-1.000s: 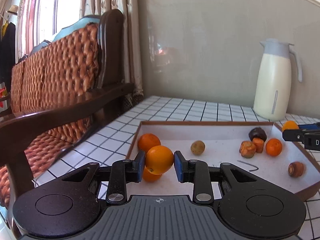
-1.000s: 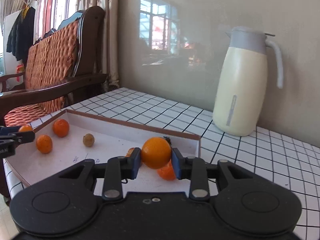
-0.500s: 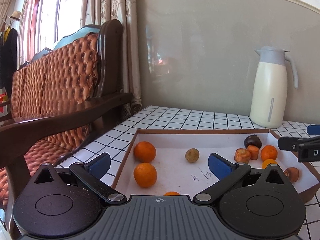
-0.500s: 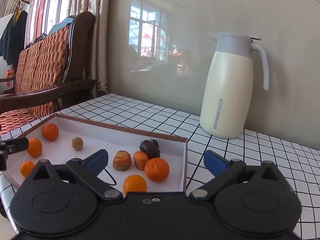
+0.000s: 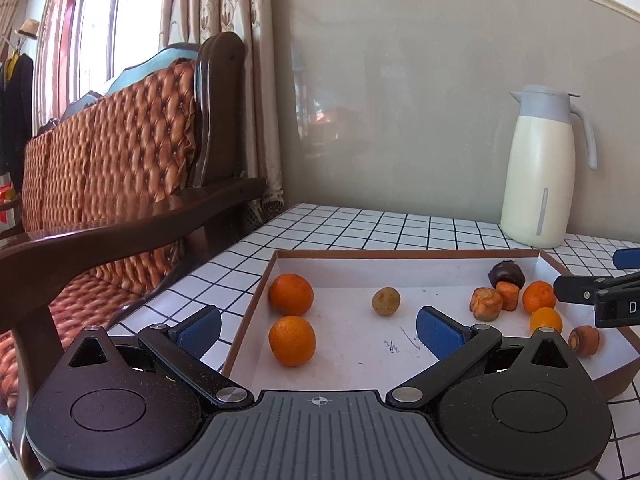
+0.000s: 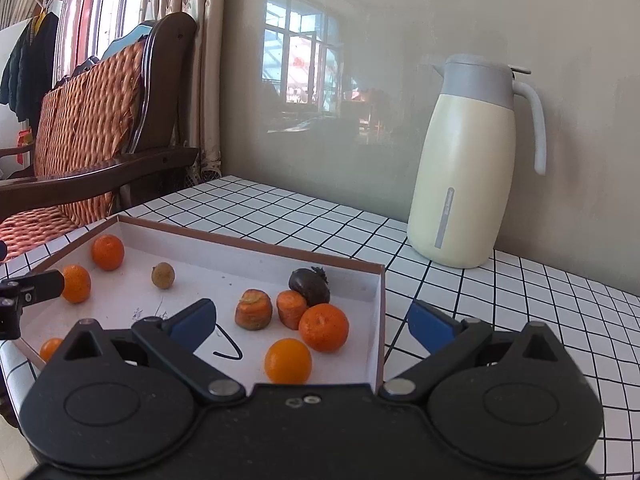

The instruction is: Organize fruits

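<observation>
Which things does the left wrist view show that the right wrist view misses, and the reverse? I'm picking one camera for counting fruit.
Only the left wrist view shows the carrot piece by the tray's right wall.

Only the right wrist view shows a small orange at the tray's near left corner, beside the gripper body.

Both show the white tray, the brown round fruit, the dark fruit, the cream jug, and both the left gripper and right gripper open and empty.
</observation>
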`<state>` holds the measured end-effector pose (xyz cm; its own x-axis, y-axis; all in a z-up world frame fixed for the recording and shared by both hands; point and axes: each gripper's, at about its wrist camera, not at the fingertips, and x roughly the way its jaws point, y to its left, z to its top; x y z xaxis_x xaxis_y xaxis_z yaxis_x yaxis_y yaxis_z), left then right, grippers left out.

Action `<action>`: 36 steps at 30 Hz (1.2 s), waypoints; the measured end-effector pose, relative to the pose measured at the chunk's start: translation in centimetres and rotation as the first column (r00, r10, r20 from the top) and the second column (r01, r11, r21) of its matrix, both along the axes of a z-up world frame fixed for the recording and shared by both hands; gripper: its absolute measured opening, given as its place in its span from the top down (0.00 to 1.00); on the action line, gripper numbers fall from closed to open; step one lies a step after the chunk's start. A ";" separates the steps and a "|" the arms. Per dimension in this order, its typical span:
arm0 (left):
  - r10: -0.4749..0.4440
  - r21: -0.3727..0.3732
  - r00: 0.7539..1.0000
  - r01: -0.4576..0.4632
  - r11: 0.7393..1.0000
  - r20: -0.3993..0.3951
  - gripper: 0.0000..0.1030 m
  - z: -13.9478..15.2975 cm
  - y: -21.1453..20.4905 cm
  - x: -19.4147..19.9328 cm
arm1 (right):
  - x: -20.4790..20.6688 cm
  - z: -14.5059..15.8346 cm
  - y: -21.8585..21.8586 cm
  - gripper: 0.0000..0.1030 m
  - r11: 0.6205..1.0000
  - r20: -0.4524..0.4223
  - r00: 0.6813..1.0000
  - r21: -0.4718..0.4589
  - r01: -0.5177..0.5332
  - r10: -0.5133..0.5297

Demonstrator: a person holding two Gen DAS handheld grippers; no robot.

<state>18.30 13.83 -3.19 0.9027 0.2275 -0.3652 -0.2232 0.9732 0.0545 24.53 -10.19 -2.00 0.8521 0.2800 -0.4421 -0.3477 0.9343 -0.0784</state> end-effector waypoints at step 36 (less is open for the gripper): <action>-0.061 -0.009 0.981 0.064 0.998 0.184 0.00 4.4 -5.7 -20.5 | -20.4 4.4 -8.4 0.06 0.997 0.201 0.976 0.006 0.082 -0.082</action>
